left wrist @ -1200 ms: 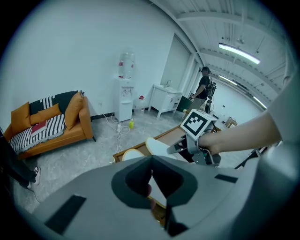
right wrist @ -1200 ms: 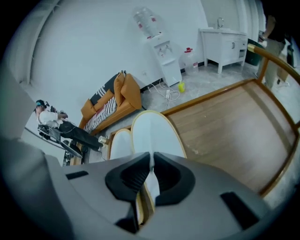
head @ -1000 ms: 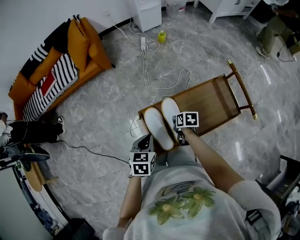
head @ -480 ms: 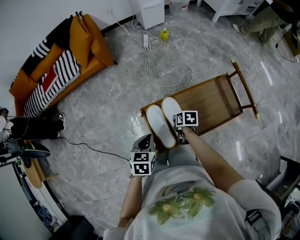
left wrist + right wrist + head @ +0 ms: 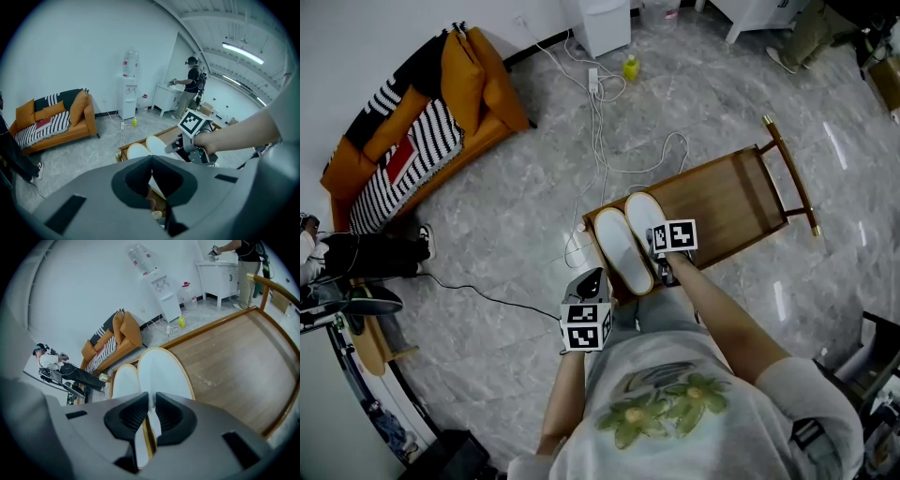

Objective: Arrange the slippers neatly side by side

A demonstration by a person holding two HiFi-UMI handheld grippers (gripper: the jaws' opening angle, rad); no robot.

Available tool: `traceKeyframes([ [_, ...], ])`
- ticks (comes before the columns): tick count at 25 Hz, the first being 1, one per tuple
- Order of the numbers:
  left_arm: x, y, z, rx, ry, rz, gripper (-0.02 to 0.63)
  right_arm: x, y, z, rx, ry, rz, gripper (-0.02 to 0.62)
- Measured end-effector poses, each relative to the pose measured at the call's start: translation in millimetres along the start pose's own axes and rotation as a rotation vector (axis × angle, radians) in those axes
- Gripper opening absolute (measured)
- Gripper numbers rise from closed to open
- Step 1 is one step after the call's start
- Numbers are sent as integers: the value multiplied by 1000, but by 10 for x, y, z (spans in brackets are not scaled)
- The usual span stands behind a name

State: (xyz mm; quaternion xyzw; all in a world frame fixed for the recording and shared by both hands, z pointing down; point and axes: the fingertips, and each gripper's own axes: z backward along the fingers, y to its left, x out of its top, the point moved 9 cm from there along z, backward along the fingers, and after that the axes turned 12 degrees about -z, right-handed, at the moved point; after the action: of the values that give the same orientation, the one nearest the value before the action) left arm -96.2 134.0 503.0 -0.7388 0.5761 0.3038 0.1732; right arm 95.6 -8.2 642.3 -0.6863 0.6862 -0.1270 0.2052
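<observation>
Head view: two white slippers lie side by side, touching along their length, at the seven o'clock end of a wooden tray (image 5: 727, 202) on the marble floor. The left-hand slipper (image 5: 622, 248) sits just at nine o'clock of the right-hand slipper (image 5: 642, 217). The right gripper (image 5: 657, 253) is down on the right-hand slipper's heel. The left gripper (image 5: 592, 277) hangs off the tray at seven o'clock of the pair, touching neither.

Left gripper view: its jaws are pressed together tip to tip, with nothing between them; both slippers show beyond at one o'clock.

Right gripper view: its jaws have just been opening and stand a narrow slit apart, the tan edge of the right-hand slipper's heel still between them, the pads no longer clamped.
</observation>
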Motion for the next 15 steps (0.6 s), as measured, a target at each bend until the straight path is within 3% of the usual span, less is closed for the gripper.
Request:
traceKeyframes([
  [8,26,-13,24,-3,-8,-10,15,62,83,87,-1,-26,91,112],
  [15,125,-19,39,-1,-40,-28,16,104,193,352,77,-110,163,164],
])
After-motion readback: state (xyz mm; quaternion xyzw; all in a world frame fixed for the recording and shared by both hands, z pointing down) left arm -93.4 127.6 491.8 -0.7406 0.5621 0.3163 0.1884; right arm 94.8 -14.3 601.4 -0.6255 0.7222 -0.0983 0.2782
